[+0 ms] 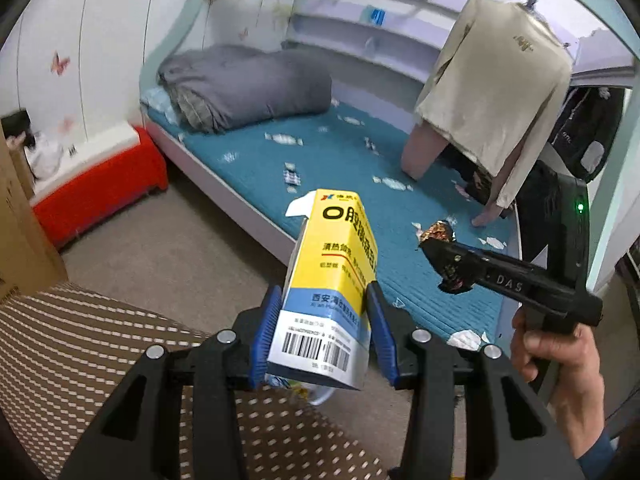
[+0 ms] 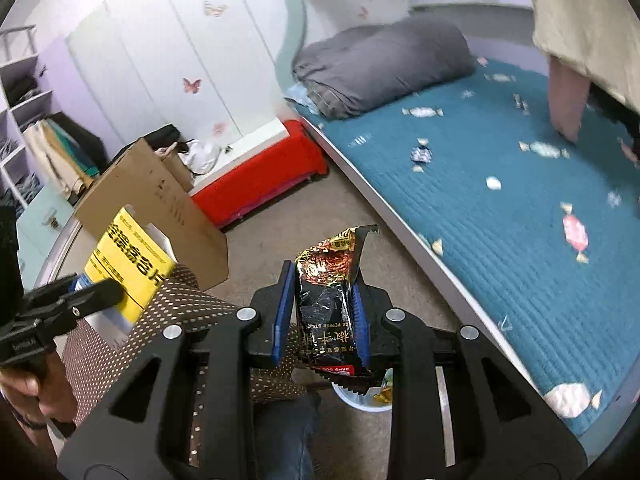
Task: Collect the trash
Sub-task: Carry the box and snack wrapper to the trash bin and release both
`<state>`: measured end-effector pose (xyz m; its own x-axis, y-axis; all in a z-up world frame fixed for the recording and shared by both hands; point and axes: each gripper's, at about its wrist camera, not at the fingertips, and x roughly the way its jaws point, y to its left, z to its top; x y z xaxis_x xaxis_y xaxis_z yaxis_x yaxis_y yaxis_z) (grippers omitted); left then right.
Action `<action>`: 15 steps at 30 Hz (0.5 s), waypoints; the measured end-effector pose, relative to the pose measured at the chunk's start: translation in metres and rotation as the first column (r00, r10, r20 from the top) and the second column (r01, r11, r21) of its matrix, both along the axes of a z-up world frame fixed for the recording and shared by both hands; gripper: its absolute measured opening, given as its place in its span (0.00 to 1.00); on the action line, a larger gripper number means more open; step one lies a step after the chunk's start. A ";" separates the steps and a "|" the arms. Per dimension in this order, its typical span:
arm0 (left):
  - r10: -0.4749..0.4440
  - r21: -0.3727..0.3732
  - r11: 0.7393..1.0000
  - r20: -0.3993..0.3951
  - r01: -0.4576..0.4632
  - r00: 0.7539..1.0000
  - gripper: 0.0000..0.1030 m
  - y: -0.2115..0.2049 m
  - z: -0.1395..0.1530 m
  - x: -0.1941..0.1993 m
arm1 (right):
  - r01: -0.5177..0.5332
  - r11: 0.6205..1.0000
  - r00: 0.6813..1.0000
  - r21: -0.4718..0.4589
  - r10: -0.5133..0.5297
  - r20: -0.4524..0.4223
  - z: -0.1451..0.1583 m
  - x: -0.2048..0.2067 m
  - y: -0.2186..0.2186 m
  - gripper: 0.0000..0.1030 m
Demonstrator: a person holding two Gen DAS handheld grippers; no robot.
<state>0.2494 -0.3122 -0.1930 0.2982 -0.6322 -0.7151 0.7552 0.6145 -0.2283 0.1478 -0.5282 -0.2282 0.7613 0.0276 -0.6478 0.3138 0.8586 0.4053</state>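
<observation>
My left gripper (image 1: 324, 332) is shut on a yellow, blue and white medicine box (image 1: 334, 280), held upright over the floor beside the bed. The box also shows at the left of the right wrist view (image 2: 128, 260). My right gripper (image 2: 320, 320) is shut on a black and gold snack wrapper (image 2: 328, 300), which also shows in the left wrist view (image 1: 440, 240) held above the bed edge. A white bin (image 2: 360, 396) with trash in it sits on the floor just below the wrapper, mostly hidden by the gripper.
A bed with a teal candy-print sheet (image 2: 500, 200) and a folded grey duvet (image 2: 380, 64) fills the right. A red bench (image 2: 260, 180) and a cardboard box (image 2: 160, 208) stand at the left. A brown dotted cushion (image 1: 80, 352) is close below. Clothes hang over the bed (image 1: 496, 92).
</observation>
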 end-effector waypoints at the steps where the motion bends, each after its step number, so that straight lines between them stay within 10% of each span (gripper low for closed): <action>1: 0.001 0.017 1.000 -0.016 -0.001 1.000 0.42 -0.009 -0.008 0.002 | 0.006 1.000 1.000 0.016 -0.006 -0.012 -0.007 0.003 -0.003 0.26; 11: -0.001 0.182 0.983 -0.116 0.022 0.993 0.46 -0.062 -0.071 0.021 | 0.047 0.988 0.990 0.149 -0.026 -0.139 -0.083 0.028 -0.025 0.26; 14: 0.014 0.229 0.973 -0.120 0.014 0.993 0.70 -0.070 -0.084 0.030 | 0.060 0.978 0.986 0.197 -0.028 -0.162 -0.106 0.036 -0.028 0.31; 15: 0.026 0.236 0.972 -0.113 0.001 0.993 0.83 -0.068 -0.086 0.033 | 0.063 0.975 0.986 0.213 -0.027 -0.166 -0.112 0.037 -0.029 0.51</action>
